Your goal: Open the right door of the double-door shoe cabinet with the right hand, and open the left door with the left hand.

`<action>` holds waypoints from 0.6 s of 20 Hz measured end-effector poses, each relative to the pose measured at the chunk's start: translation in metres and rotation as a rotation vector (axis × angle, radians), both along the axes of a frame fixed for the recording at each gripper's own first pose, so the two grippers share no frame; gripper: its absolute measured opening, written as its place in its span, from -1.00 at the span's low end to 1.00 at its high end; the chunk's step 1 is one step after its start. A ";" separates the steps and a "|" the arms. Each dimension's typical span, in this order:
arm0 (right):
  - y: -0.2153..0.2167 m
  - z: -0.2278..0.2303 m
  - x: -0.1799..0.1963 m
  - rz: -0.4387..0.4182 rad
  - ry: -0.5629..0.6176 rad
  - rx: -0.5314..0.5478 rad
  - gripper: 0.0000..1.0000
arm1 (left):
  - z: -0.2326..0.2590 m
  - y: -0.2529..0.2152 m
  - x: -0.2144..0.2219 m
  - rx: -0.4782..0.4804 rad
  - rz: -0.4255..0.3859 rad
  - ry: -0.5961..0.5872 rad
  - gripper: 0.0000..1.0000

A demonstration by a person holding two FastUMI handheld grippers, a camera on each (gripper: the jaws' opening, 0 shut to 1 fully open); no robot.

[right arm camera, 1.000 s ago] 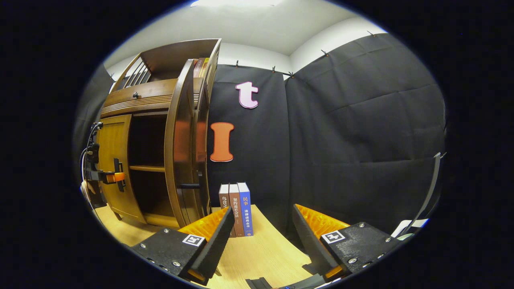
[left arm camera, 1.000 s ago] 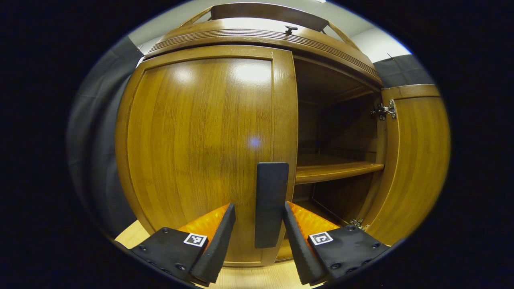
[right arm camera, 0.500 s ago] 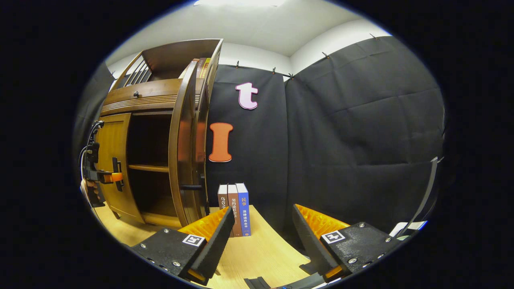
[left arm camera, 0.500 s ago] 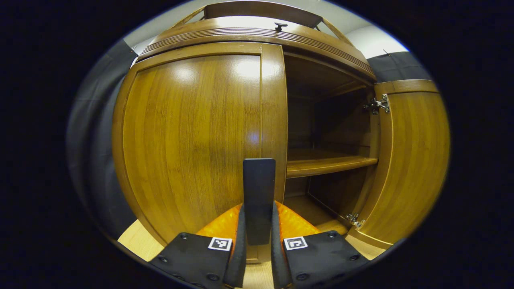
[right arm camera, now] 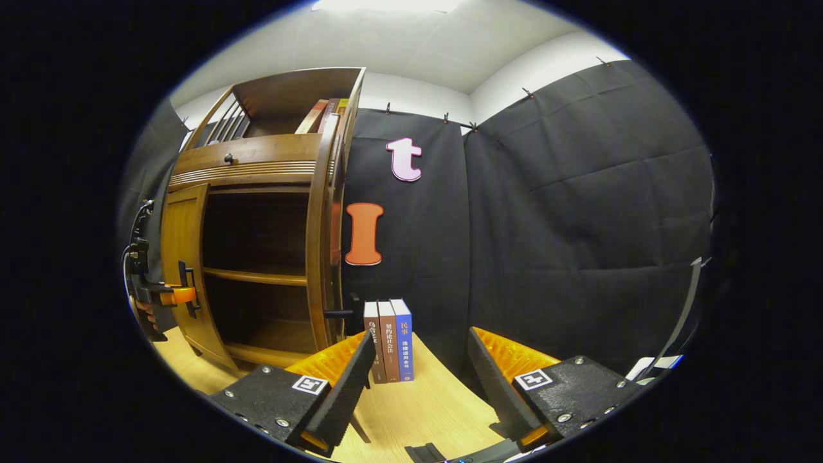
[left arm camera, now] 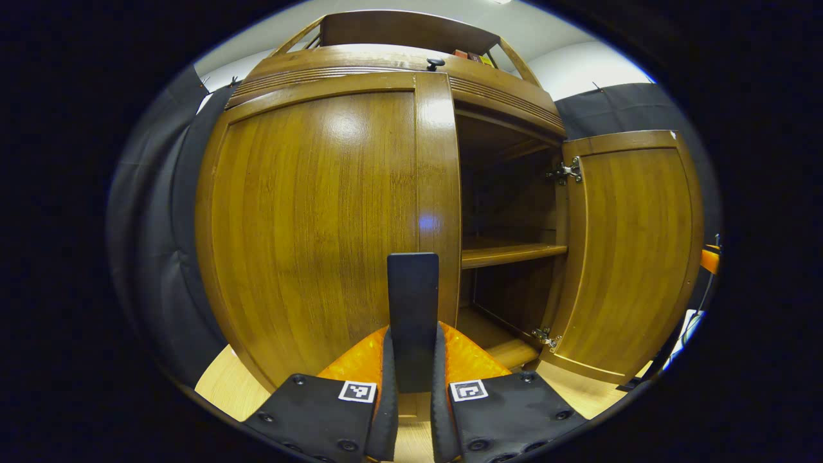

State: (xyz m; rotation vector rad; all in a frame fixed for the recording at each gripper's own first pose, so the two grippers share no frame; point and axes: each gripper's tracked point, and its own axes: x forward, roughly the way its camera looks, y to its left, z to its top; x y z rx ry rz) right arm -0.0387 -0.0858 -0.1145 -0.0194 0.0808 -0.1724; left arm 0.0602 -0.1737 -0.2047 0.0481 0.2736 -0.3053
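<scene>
**Left handle gripped, right door open**

Our left gripper [left arm camera: 413, 386] clamps the left door's [left arm camera: 315, 218] handle [left arm camera: 413, 315]. The right gripper view adds books [right arm camera: 391, 339] on the table's [right arm camera: 418, 411] back edge, our right gripper [right arm camera: 418, 379] wide, empty; right door [left arm camera: 627, 251] swung open.

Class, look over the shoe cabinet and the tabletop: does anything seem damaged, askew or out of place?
Nothing stands out. The right door hangs open on intact hinges, the left door sits square, and three books stand upright beside the cabinet.
</scene>
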 end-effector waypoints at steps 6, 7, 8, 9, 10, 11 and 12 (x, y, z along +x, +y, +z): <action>0.014 0.004 0.001 0.037 0.000 -0.002 0.80 | 0.008 0.018 -0.035 -0.025 -0.028 0.003 -0.44; 0.017 0.005 0.001 0.042 -0.002 0.003 0.80 | 0.010 0.022 -0.040 -0.021 -0.029 -0.003 -0.47; 0.022 0.006 0.002 0.049 -0.006 0.009 0.80 | 0.013 0.026 -0.046 -0.017 -0.032 -0.007 -0.47; 0.025 0.006 0.003 0.057 -0.008 0.016 0.80 | 0.016 0.031 -0.052 -0.017 -0.035 -0.008 -0.47; 0.030 0.008 0.001 0.067 -0.009 0.024 0.80 | 0.017 0.036 -0.057 -0.019 -0.039 -0.006 -0.46; 0.032 0.008 0.001 0.077 -0.011 0.029 0.80 | 0.019 0.041 -0.063 -0.025 -0.042 -0.001 -0.44; 0.037 0.010 0.003 0.085 -0.015 0.031 1.00 | 0.019 0.046 -0.069 -0.031 -0.044 0.003 -0.44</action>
